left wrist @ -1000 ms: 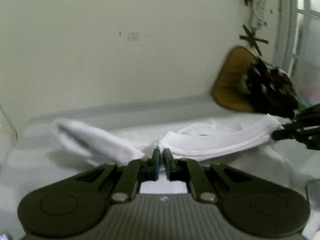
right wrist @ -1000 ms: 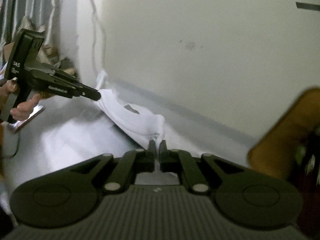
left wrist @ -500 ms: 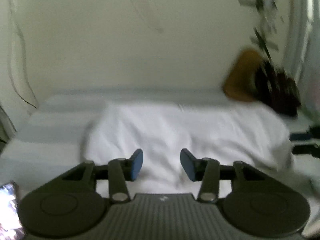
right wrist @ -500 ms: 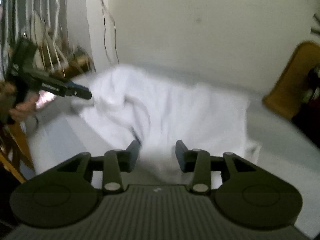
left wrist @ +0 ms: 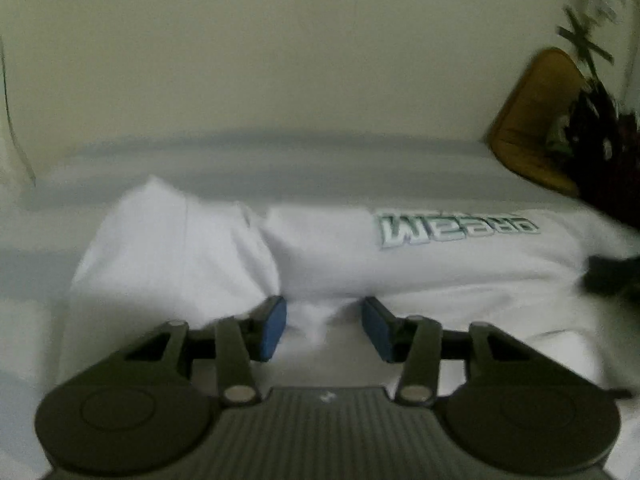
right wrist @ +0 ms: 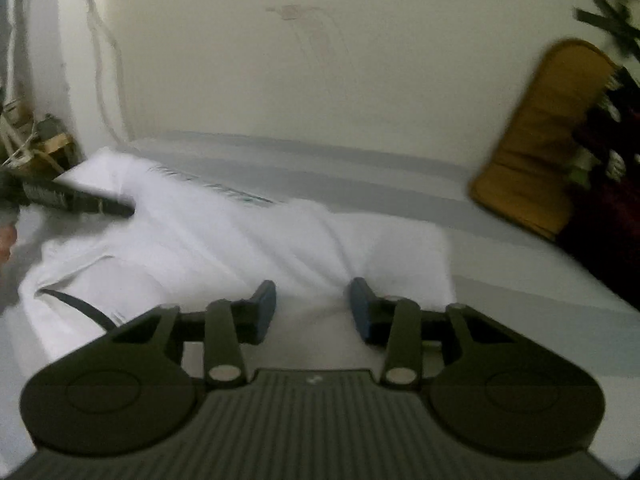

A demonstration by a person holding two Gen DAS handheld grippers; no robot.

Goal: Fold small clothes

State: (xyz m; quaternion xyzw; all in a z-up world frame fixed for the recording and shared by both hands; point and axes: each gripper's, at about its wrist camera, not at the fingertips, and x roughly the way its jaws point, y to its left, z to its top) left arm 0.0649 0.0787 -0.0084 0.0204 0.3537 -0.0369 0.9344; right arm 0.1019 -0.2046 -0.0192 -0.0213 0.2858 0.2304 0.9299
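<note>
A white T-shirt (left wrist: 400, 264) lies spread on the grey striped surface (left wrist: 280, 168), its green "DREAM" print (left wrist: 456, 230) upside down in the left wrist view. My left gripper (left wrist: 325, 322) hangs low over the shirt's near edge, jaws apart and opening, with a small ridge of cloth between the blue pads (left wrist: 274, 326) but not pinched. My right gripper (right wrist: 313, 308) is over the same shirt (right wrist: 224, 248), jaws apart and closing, with cloth lying between them untouched. Each gripper shows in the other's view: the left gripper (right wrist: 80, 200) and the right gripper (left wrist: 612, 272).
A mustard-yellow cushion (left wrist: 532, 120) leans on the cream wall at the right, with a dark patterned bundle (left wrist: 600, 152) beside it. Cables (right wrist: 100, 60) hang down the wall at the left. A black cord (right wrist: 80, 306) lies by the shirt's near left corner.
Both grippers were shut on the shirt's edge and holding it up. They have let go and opened, the shirt has dropped flat, and both have sunk closer to it.
</note>
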